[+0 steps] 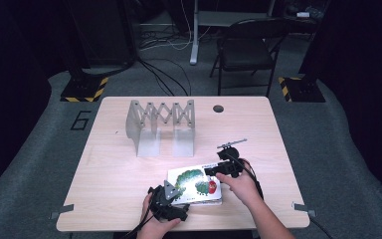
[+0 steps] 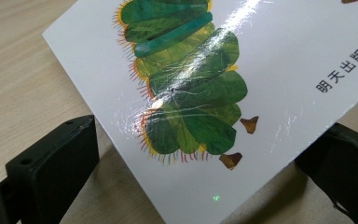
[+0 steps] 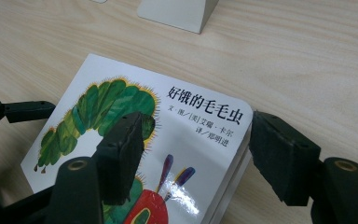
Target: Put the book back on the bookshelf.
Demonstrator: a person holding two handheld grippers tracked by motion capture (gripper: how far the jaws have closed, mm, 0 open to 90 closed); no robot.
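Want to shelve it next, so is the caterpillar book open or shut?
Shut: the caterpillar book lies flat on the table, front cover up, pages stacked beneath.

Ahead of you on the table [image 1: 114,164] stands a grey folding rack [image 1: 161,124]; beyond the table, a black folding chair [image 1: 247,50] sits on the floor.

A light wooden rectangular table [image 1: 129,199] with a round cable hole [image 1: 218,108] near its far edge stands on grey carpeted floor [image 1: 40,149]. Behind the table sits a black folding metal chair [image 1: 243,50], and beside the chair rises the white metal leg of another desk [image 1: 195,35], with loose cables [image 1: 164,42] lying around it. Two black stand bases edged with yellow-black hazard tape [image 1: 84,89] flank the space. Dark black curtains [image 1: 10,59] close off the sides.
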